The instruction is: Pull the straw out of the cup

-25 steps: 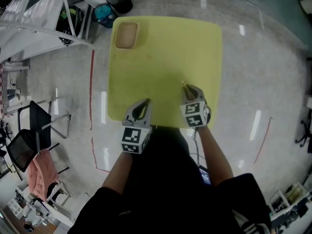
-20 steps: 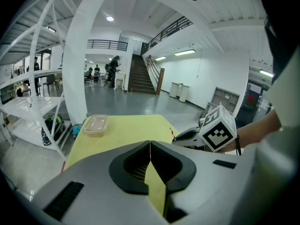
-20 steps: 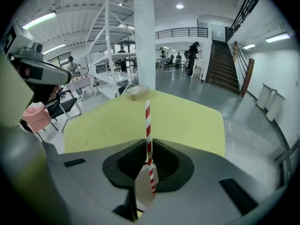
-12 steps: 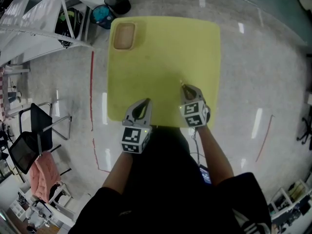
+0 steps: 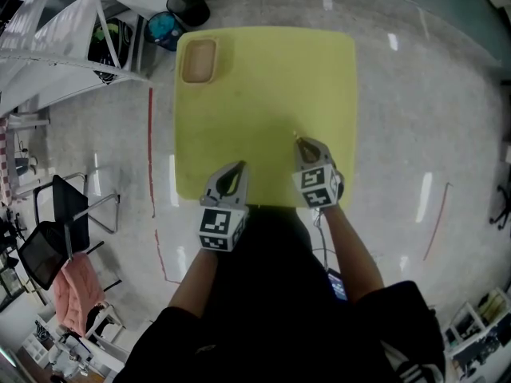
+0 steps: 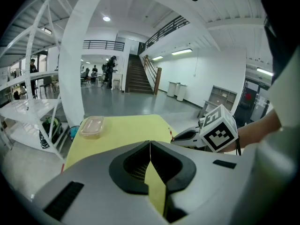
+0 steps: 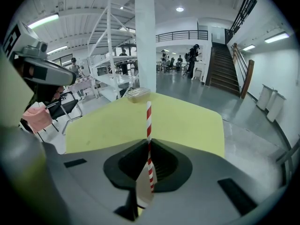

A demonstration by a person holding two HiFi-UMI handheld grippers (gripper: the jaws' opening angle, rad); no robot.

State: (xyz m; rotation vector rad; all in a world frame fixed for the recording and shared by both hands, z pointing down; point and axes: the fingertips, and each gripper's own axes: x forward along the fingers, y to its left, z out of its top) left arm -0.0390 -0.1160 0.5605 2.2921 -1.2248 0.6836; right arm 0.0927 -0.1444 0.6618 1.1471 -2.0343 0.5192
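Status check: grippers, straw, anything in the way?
Left gripper shut, empty. Right gripper jaws just been closing, now on striped straw. No cup clearly seen. Nothing blocking; container at table's far corner.

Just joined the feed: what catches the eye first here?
A red-and-white striped straw pokes out between the jaws of the right gripper, which have just been closing on it, near the front edge of the yellow table. A shallow container sits at its far left corner. The left gripper is shut and empty.
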